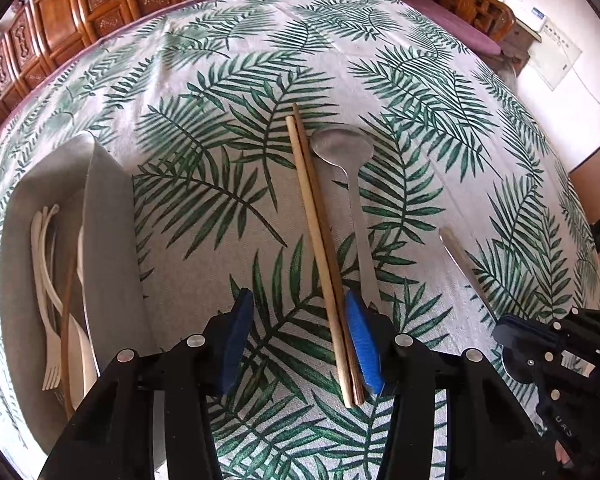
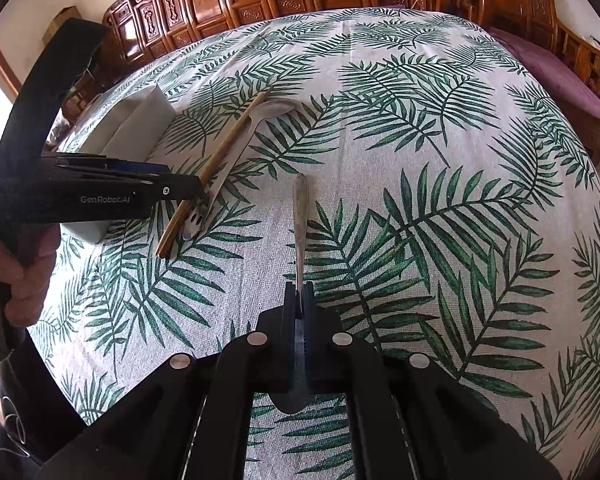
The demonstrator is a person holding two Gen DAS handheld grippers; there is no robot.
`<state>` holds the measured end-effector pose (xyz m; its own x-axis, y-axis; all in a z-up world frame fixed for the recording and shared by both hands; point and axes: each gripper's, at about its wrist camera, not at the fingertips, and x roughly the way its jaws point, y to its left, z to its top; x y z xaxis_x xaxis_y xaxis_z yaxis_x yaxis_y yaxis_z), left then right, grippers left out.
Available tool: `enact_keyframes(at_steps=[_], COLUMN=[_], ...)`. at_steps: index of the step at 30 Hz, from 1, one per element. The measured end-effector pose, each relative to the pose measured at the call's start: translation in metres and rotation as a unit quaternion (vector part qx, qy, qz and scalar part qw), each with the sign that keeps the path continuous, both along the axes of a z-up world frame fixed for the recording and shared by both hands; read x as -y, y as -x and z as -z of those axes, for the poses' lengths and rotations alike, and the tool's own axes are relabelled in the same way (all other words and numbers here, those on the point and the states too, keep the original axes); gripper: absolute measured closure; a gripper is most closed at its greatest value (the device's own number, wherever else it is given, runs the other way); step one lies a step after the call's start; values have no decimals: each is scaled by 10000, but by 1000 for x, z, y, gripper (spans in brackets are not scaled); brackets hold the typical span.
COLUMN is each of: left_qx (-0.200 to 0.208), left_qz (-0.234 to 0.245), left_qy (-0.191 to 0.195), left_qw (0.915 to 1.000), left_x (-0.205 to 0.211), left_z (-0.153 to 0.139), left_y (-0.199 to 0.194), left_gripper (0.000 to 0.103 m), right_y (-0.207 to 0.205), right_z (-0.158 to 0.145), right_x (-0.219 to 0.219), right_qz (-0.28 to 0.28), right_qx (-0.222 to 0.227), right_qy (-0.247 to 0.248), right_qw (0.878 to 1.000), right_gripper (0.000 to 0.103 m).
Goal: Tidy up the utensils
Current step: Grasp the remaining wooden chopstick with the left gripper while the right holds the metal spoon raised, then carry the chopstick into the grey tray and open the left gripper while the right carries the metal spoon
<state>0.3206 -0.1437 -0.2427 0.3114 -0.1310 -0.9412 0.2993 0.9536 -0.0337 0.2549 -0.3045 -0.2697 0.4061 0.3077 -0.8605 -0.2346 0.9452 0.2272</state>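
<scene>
- The left gripper (image 1: 296, 344) stands wide open, its blue-padded fingers (image 1: 362, 344) spread and holding nothing.
- A pair of long brown wooden chopsticks (image 1: 320, 248) lies on the leaf-print tablecloth (image 1: 204, 184) between those fingers, close against the inner face of the right-hand pad and running forward away from the gripper.
- A long-handled silver metal spoon (image 1: 358, 208) lies just outside that same pad, beside the chopsticks, bowl at the far end.
- Off to the left gripper's left sits a grey rectangular tray (image 1: 112, 232) holding white plastic forks (image 1: 50, 312) and other utensils.
- The right gripper (image 2: 298, 300) is closed tight on a slim silver metal utensil (image 2: 300, 216); its handle sticks straight forward from the pinched pads, above the cloth, and its other end shows behind them.
- From the right gripper, the chopsticks, spoon and tray lie ahead and to the left, with the left gripper over them.
</scene>
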Motion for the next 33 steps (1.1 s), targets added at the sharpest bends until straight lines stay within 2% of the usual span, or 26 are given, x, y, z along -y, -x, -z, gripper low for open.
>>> enact_keyframes(at_steps=[5, 11, 16, 20, 26, 29, 31, 33], left_qx=[74, 70, 210, 73, 89, 86, 96, 115], left_qz=[-91, -67, 28, -13, 3, 25, 52, 41], left_qy=[80, -2, -376, -215, -285, -189, -221, -209], left_qw=[9999, 10000, 9991, 9997, 9996, 9998, 9997, 9997], left_x=[-2, -2, 4, -1, 5, 7, 9, 9], left_z=[-5, -1, -1, 1, 3, 3, 3, 3], left_y=[-1, -3, -4, -7, -11, -11, -11, -10], left_gripper=[61, 61, 64, 64, 64, 81, 98, 99], right_y=[0, 0, 0, 0, 0, 0, 1, 1], right_z=[0, 0, 1, 0, 0, 0, 0, 0], right_x=[0, 0, 0, 0, -1, -1, -1, -2], right_qz=[5, 10, 14, 10, 8, 4, 1, -5], right_qx=[-3, -3, -2, -1, 4, 3, 8, 19], right_qy=[-8, -13, -15, -9, 13, 21, 25, 46], right_qw=[10000, 10000, 10000, 10000, 10000, 10000, 10000, 10000], right_gripper=[99, 99, 99, 99, 99, 99, 99, 99])
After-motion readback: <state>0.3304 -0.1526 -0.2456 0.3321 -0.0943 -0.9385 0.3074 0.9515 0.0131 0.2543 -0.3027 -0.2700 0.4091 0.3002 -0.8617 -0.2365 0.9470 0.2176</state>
